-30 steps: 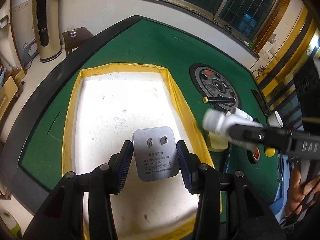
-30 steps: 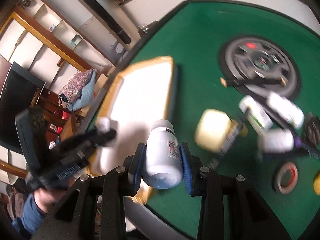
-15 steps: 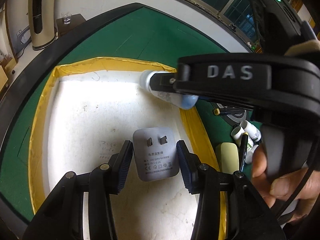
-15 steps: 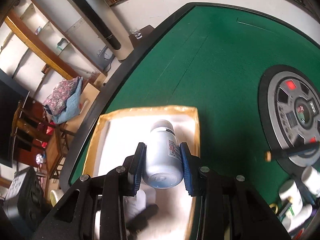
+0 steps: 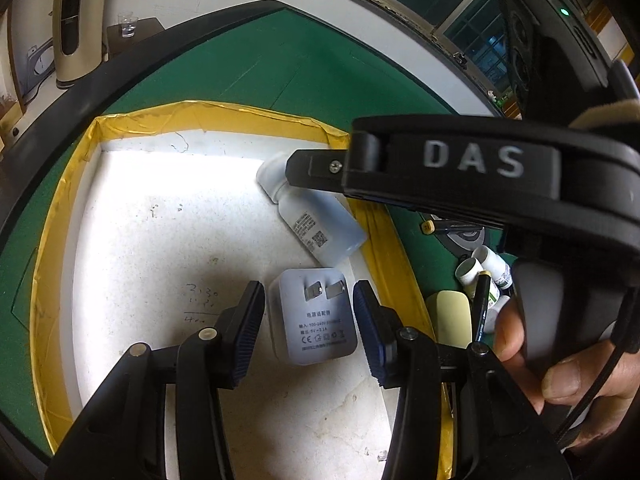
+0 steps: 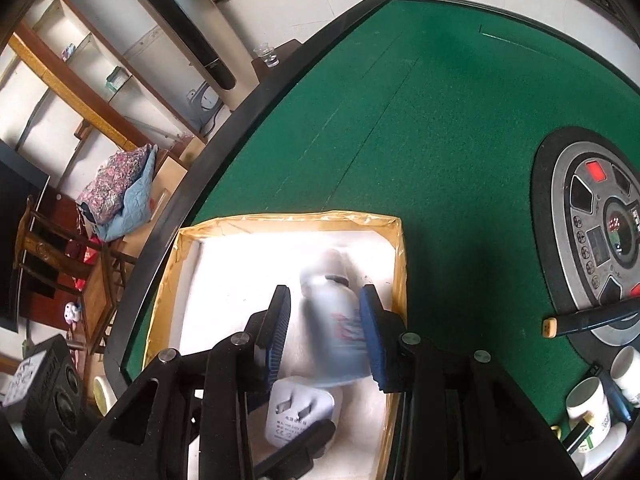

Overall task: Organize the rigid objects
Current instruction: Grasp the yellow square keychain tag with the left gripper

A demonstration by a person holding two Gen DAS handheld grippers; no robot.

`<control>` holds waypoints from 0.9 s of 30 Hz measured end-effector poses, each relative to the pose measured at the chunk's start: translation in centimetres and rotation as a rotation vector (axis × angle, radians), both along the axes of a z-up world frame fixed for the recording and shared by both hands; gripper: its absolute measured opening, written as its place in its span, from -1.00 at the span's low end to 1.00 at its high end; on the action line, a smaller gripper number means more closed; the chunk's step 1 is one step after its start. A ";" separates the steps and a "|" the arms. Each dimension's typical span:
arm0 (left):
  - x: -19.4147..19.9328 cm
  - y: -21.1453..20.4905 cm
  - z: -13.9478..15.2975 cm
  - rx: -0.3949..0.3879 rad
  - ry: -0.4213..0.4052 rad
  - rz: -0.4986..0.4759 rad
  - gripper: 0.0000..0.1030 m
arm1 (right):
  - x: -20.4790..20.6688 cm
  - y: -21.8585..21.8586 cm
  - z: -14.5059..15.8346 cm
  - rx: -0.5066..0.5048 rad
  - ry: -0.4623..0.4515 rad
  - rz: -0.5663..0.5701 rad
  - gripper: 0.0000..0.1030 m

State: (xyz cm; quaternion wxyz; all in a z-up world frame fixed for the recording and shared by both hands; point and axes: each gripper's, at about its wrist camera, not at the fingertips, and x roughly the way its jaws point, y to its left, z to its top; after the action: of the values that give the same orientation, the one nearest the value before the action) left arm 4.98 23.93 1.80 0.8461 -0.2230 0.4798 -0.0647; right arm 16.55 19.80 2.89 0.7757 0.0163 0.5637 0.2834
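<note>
A white tray with a yellow taped rim [image 5: 224, 110] lies on the green table. My left gripper [image 5: 308, 286] is low over the tray floor, shut on a grey power adapter [image 5: 312, 316] whose prongs face up. My right gripper [image 6: 325, 292] hangs over the tray's far right corner and its jaws are opening. The white bottle [image 6: 336, 320] between them is blurred and stands clear of the left pad [image 6: 280, 320]. In the left wrist view the bottle [image 5: 320, 228] lies tilted on the tray floor, its cap under a right finger [image 5: 316, 170]. The adapter [image 6: 298, 412] also shows below the right gripper.
Right of the tray the green felt [image 6: 400, 120] holds a round control panel [image 6: 592, 240], a black pen with a yellow end [image 6: 580, 320], white jars [image 6: 588, 400] and a pale yellow block [image 5: 448, 316]. A person's hand [image 5: 560, 368] grips the right tool. The table's black edge [image 6: 248, 120] runs along the left.
The right gripper carried the bottle from the table to over the tray, then widened its jaws, and the bottle dropped onto the tray floor. The left gripper sank lower with the adapter.
</note>
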 end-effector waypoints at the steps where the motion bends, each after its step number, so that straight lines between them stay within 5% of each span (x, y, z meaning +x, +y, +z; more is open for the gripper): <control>1: -0.1 0.0 0.1 -0.005 0.003 0.000 -0.14 | 0.1 -0.1 0.1 0.004 0.002 0.002 -0.28; 14: -2.3 -1.0 3.4 -0.011 -0.041 -0.005 -0.14 | -2.6 -6.4 3.0 0.132 0.020 -0.060 -0.27; 22: -3.9 -6.2 5.9 0.030 -0.084 -0.136 -0.14 | -5.2 -13.6 3.6 0.194 0.042 -0.149 -0.27; 27: -3.2 -10.1 6.0 0.053 -0.065 -0.208 0.05 | -7.1 -19.0 3.5 0.216 0.050 -0.222 -0.27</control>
State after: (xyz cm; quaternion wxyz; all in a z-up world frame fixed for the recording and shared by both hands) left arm 1.74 13.80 7.83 0.8555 -0.1476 0.4742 -0.1466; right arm 9.45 0.83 6.34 0.7817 0.1691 0.5437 0.2544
